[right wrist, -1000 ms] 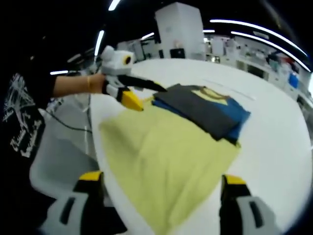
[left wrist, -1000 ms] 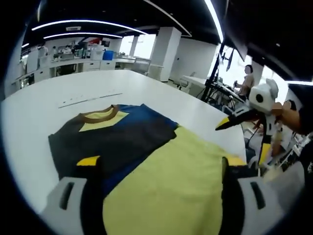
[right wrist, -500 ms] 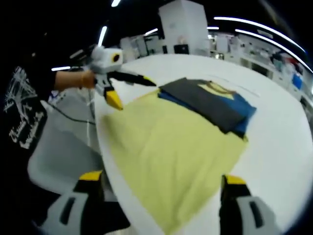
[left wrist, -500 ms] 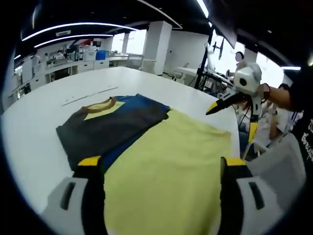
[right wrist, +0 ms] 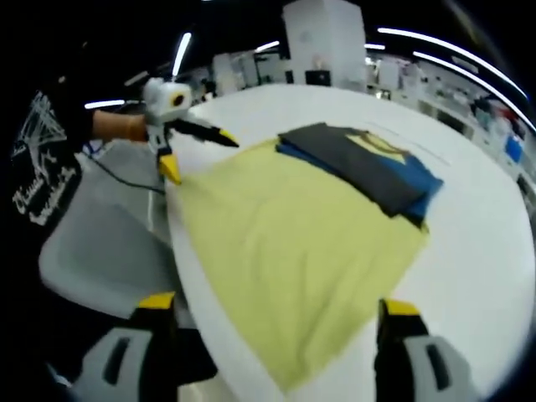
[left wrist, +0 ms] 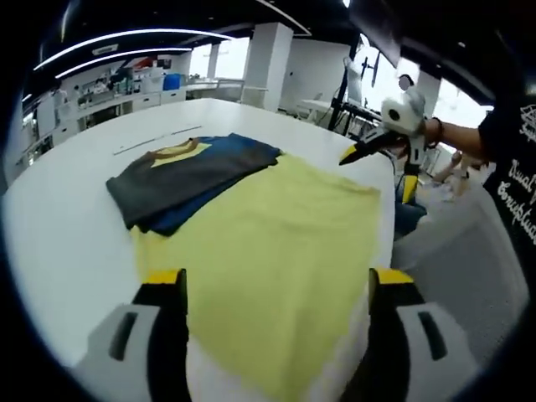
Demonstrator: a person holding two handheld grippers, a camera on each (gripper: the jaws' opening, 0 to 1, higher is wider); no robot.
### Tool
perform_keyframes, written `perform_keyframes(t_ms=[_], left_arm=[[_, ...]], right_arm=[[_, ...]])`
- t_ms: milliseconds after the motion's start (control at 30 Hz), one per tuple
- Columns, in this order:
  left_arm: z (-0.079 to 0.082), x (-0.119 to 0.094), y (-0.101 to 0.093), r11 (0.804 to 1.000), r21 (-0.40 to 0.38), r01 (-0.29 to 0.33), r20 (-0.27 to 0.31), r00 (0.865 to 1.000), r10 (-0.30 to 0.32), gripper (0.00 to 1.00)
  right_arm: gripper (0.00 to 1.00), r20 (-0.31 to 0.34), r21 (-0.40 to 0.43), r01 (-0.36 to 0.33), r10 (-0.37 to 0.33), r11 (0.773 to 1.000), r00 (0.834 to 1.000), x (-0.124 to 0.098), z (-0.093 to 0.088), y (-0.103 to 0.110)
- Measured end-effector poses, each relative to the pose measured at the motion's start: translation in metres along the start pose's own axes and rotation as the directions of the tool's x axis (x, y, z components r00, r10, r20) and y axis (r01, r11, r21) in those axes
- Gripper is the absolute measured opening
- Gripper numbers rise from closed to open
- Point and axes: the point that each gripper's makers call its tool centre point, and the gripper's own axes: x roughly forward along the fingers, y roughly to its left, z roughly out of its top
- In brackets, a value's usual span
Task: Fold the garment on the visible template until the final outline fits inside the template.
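Shirt [left wrist: 251, 226] is lying half folded on the white table [left wrist: 67, 218], both grippers hovering with jaws spread wide, grasping nothing.

Garment [left wrist: 276, 243] on bench [left wrist: 59, 218], folded part [left wrist: 188, 172] on top at far end; right tongs [left wrist: 368, 149] beyond its right edge.

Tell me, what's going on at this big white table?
A person is folding a garment with a pair of hand-held tongs. The shirt lies on a round white table: its yellow part is spread flat, reaching the table edge, while the dark grey and blue upper part with the collar is already folded over. Right now both tongs are open and gripping nothing. The left tongs hang beside the table edge near one corner of the yellow cloth, and the right tongs hover by the opposite corner.
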Motion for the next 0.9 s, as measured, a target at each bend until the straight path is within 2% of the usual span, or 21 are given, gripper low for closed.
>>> perform_keyframes(t_ms=[133, 333, 500, 667, 833, 900], left_arm=[[-0.010, -0.004, -0.003, 1.000, 0.009, -0.006, -0.016, 1.000, 0.006, 0.79], [-0.027, -0.007, -0.009, 0.996, 0.084, 0.017, -0.067, 0.998, -0.011, 0.70], [-0.035, -0.009, -0.011, 0.994, 0.110, 0.017, -0.094, 0.996, -0.007, 0.63], [-0.046, -0.012, -0.011, 0.990, 0.142, 0.024, -0.140, 0.990, -0.004, 0.58], [-0.051, -0.013, -0.010, 0.986, 0.163, 0.023, -0.160, 0.987, 0.003, 0.54], [-0.052, -0.013, -0.012, 0.976, 0.214, 0.030, -0.167, 0.986, 0.006, 0.52]], right_arm=[[0.93, 0.000, 0.004, 0.008, -0.008, 1.000, 1.000, 0.002, -0.004, -0.002], [0.84, 0.010, -0.020, 0.019, -0.019, 1.000, 1.000, 0.004, -0.009, -0.004], [0.78, 0.001, -0.036, 0.017, -0.016, 0.999, 1.000, 0.004, -0.014, -0.005], [0.72, -0.020, -0.052, 0.020, -0.021, 0.998, 1.000, 0.004, -0.021, -0.004], [0.67, -0.050, -0.080, 0.018, -0.022, 0.997, 0.999, 0.006, -0.027, -0.003], [0.65, -0.063, -0.086, 0.018, -0.023, 0.996, 0.998, 0.006, -0.030, -0.003]])
